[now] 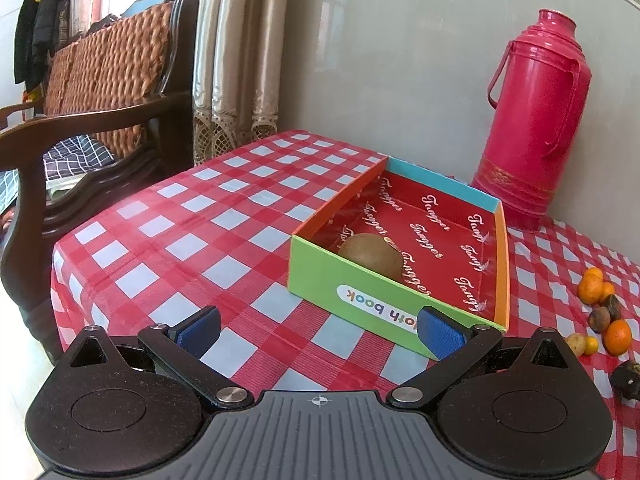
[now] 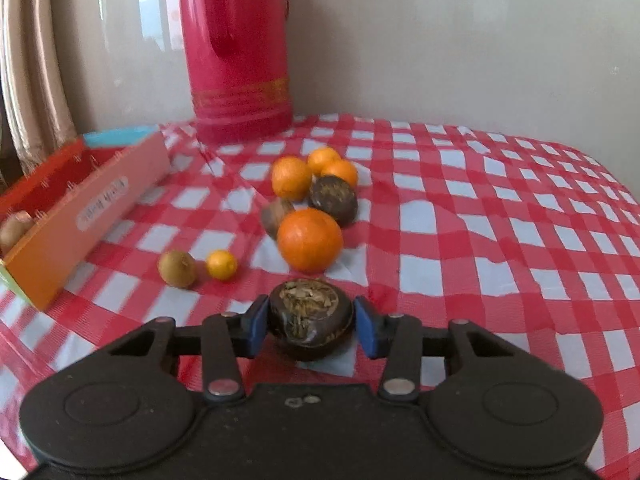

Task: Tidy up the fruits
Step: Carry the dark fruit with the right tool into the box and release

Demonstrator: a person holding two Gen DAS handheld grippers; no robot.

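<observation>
A table [image 1: 168, 216] covered in a red-and-white checked cloth holds a shallow cardboard box [image 1: 360, 300] with a red printed lining, standing just in front of a tall pink thermos flask [image 1: 536, 120]. Inside the box lies 1 brown kiwi [image 1: 370, 254], near the green front wall. That is the only fruit in the box that shows, so the sorting looks barely begun.

The left hand-held gripper [image 1: 318, 330] hovers low by the box's front corner with its blue-padded fingers [image 1: 200, 326] spread wide and nothing between them.

The right hand-held gripper [image 2: 310, 320] is at the loose pile of fruit to the right of the box. Its 2 pads sit against either side of a dark, wrinkled round fruit [image 2: 310, 318] with a pale, flaky top (the kind is hard to name), which still seems to rest on the cloth.

Beyond it, left to move, are a large orange [image 2: 310, 240], 3 smaller oranges [image 2: 291, 178] bunched behind it, another dark round fruit [image 2: 334, 200], a brownish fruit [image 2: 276, 214] half hidden, a second kiwi [image 2: 177, 269] and a tiny orange citrus [image 2: 221, 265] touching or nearly touching it. Roughly 8 pieces plus the gripped one remain outside the box.
</observation>
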